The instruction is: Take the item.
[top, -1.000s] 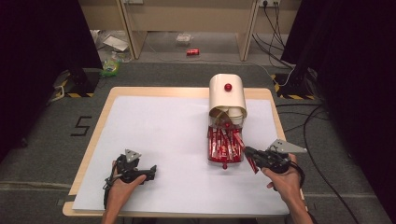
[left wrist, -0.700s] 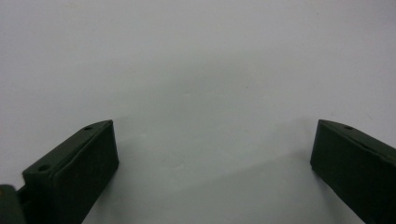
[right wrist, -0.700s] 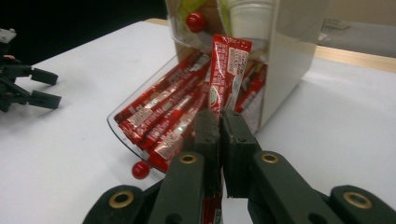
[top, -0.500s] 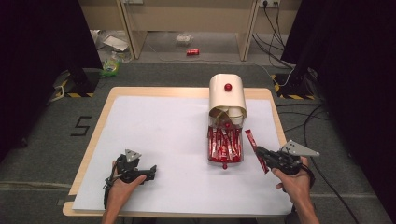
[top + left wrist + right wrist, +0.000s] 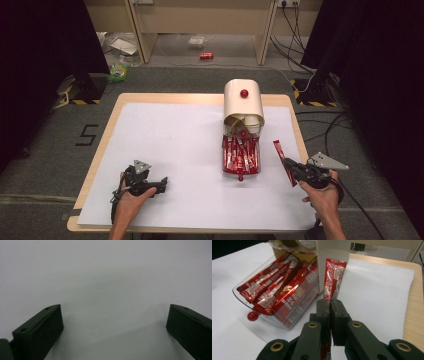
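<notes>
A wooden table (image 5: 295,107) covered by a white sheet (image 5: 170,145) is seen on a grey carpeted floor. A cream dispenser (image 5: 243,102) stands at the far side, with its clear drawer (image 5: 241,159) of red sachets pulled out. One red sachet (image 5: 333,277) is clamped between the closed jaws of the right gripper (image 5: 291,169), just to the right of the drawer. The left gripper (image 5: 159,183) is rested on the sheet at the near left, its jaws set wide apart with nothing between them.

A pale wooden bench (image 5: 295,107) is covered by a white sheet (image 5: 175,150). On the sheet, a cream dispenser (image 5: 243,105) with a clear tray (image 5: 241,167) of red sachets (image 5: 240,152) is set.
</notes>
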A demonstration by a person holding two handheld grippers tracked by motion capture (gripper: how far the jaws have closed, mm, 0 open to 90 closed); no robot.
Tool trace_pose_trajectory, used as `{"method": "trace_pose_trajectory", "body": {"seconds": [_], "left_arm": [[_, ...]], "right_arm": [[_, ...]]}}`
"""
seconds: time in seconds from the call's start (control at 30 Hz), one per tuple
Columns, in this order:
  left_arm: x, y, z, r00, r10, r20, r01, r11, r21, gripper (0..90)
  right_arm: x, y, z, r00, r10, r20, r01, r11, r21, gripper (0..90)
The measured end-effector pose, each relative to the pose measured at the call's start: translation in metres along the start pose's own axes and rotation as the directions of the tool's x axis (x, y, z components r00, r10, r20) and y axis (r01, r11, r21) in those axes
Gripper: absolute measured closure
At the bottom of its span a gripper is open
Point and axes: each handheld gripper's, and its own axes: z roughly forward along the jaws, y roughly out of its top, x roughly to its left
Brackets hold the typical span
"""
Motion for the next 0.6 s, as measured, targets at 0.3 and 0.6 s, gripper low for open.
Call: {"method": "trace_pose_trajectory", "body": {"seconds": [0.3, 0.6], "left_arm": [[0.0, 0.0, 0.0, 1.0, 0.0, -0.001, 0.0, 1.0, 0.0, 0.4], [0.0, 0.0, 0.0, 1.0, 0.0, 0.0, 0.0, 1.0, -0.001, 0.3]], "right_arm": [[-0.007, -0.006, -0.003, 0.9993, -0.002, 0.037, 0.002, 1.0, 0.012, 86.2], [-0.0104, -0.0094, -0.005, 0.9982, -0.012, 0.059, 0.01, 1.0, 0.024, 86.2]]}}
